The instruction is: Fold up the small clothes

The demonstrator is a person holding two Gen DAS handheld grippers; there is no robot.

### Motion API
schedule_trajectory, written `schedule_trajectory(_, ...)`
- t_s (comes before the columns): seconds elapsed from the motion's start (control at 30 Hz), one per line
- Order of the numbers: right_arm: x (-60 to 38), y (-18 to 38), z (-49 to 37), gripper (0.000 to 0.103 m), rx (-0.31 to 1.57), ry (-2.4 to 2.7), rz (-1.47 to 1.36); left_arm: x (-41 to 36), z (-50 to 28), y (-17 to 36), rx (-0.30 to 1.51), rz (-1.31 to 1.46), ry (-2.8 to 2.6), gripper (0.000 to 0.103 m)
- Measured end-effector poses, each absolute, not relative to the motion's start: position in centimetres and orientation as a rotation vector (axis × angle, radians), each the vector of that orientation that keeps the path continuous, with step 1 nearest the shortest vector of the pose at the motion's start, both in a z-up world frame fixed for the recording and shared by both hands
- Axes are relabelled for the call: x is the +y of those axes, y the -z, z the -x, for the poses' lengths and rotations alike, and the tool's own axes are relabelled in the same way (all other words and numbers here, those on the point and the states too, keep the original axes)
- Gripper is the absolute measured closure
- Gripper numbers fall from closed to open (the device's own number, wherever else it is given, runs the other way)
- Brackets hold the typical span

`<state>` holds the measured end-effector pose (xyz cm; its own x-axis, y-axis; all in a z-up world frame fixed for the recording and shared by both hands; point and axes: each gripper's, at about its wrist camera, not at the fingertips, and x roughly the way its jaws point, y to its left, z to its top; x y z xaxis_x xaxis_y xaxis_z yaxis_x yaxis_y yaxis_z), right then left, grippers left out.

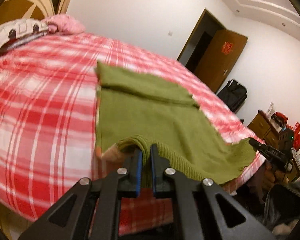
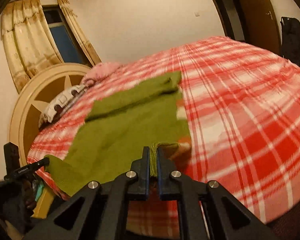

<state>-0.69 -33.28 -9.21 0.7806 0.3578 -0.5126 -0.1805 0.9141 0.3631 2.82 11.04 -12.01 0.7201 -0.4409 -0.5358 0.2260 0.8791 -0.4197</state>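
Both claws, left and right, pinch the ribbed hem of a green sweater spread on the bed.

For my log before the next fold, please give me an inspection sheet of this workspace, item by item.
Surface: bed with red and white checked blanket.
Job's things: green sweater lying flat, one sleeve folded across it, hem at the near edge.
Clutter: pillows near the headboard.
Grippers: left gripper and right gripper each shut on the ribbed hem, at opposite corners.
Cables: nothing seen.
Surroundings: open door, dark bag, curtains at a window, cabinet with red items.
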Motion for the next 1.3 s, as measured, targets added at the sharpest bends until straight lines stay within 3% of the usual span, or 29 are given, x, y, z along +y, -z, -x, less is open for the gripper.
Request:
schedule_trajectory(0.27,-32.7,3.9,-4.4,0.098,0.511,-0.343,-0.322,12.8,-7.8,9.7,0.597,0.463,0.402,0.095)
schedule_trajectory(0.67,-31.6,1.3,-16.1,0.098,0.521,-0.315,-0.364,14.9,-17.9,8.2,0.596,0.562,0.387,0.095)
schedule_trajectory(1.03,-30.3,2.5,-29.7,0.098,0.600,-0.268,-0.332,14.6,-29.6,9.3,0.672,0.557,0.348,0.095)
schedule_trajectory(1.3,-30.9,7.6,-38.9,0.098,0.715,-0.209,-0.346,15.5,-36.3,13.6,0.775,0.573,0.281,0.095)
